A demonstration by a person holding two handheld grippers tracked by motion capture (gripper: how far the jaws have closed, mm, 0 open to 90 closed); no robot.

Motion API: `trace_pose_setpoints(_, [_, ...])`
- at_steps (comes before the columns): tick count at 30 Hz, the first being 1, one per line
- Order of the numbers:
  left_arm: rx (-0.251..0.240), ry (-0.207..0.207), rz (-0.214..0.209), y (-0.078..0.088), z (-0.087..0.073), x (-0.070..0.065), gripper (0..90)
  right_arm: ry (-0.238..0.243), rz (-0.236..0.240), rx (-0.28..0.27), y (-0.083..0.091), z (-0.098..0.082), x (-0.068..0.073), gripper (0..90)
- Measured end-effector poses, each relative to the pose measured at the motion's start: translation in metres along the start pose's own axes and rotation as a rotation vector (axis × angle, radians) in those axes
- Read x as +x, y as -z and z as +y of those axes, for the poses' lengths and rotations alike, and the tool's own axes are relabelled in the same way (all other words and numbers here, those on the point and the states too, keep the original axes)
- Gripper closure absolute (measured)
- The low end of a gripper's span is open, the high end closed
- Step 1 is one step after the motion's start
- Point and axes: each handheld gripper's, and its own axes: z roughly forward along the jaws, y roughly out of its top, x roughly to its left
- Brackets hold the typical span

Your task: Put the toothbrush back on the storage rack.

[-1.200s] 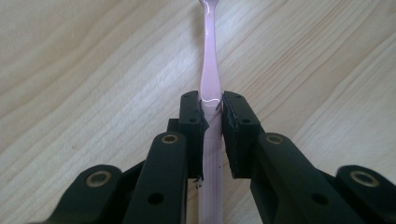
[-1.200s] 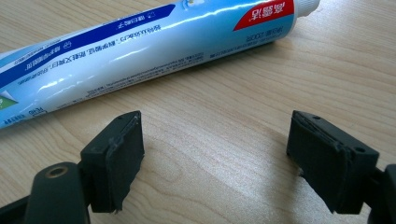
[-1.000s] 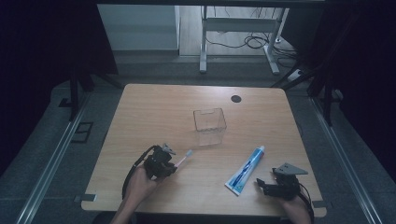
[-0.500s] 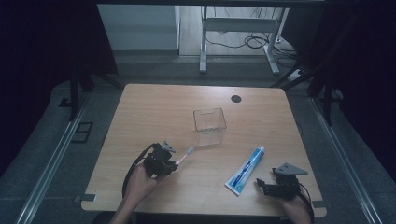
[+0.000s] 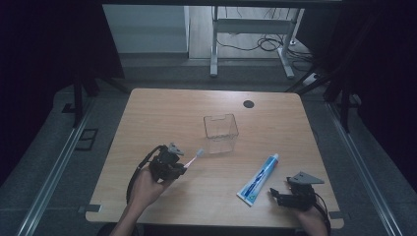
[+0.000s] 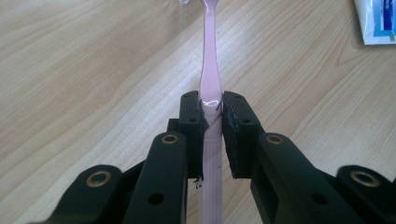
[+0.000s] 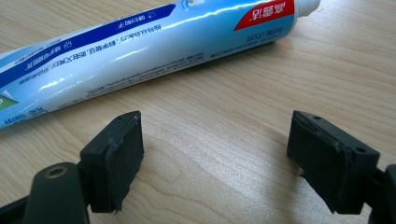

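Note:
A pink toothbrush [image 6: 210, 70] is clamped by its handle between the black pads of my left gripper [image 6: 211, 105]. In the high view this left gripper [image 5: 181, 164] sits at the table's front left, and the toothbrush [image 5: 193, 157] points up and right toward a clear plastic box [image 5: 221, 132]. A blue and white toothpaste tube [image 5: 257, 178] lies flat at the front right. My right gripper [image 5: 273, 195] rests just right of the tube's flat end. Its jaws stand wide apart in the right gripper view [image 7: 215, 154] with bare wood between them and the toothpaste tube [image 7: 140, 46] lying beyond.
The wooden table [image 5: 162, 113] has a small black round cap [image 5: 248, 103] near its far edge. Dark floor, metal rails and a desk frame with cables surround it. A corner of the toothpaste tube [image 6: 376, 21] lies at the upper right of the left gripper view.

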Motion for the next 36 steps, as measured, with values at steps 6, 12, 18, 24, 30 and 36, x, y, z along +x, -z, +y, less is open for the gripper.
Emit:
trace_pose_setpoints(6, [-0.009, -0.014, 0.001, 0.003, 0.007, -0.002, 78.7, 0.005, 0.003, 0.003, 0.000, 0.000, 0.000, 16.7])
trace_pose_setpoints(12, [-0.001, -0.016, -0.004, -0.002, 0.008, -0.004, 78.7, 0.002, -0.001, 0.003, -0.002, 0.001, 0.001, 16.7])
trace_pose_setpoints(18, [-0.003, -0.012, -0.003, -0.002, 0.006, -0.002, 78.6, 0.004, 0.001, 0.003, -0.006, 0.005, 0.006, 16.8])
trace_pose_setpoints(24, [-0.007, -0.001, -0.001, 0.001, 0.005, 0.002, 78.7, 0.005, 0.003, 0.002, -0.006, 0.005, 0.006, 16.9])
trace_pose_setpoints(30, [-0.024, -0.002, -0.009, 0.005, 0.016, 0.005, 78.7, 0.007, 0.003, 0.003, -0.006, 0.005, 0.006, 16.9])
trace_pose_setpoints(36, [-0.043, -0.040, -0.003, 0.008, 0.038, -0.002, 78.7, 0.007, 0.002, 0.001, -0.006, 0.005, 0.006, 16.9])
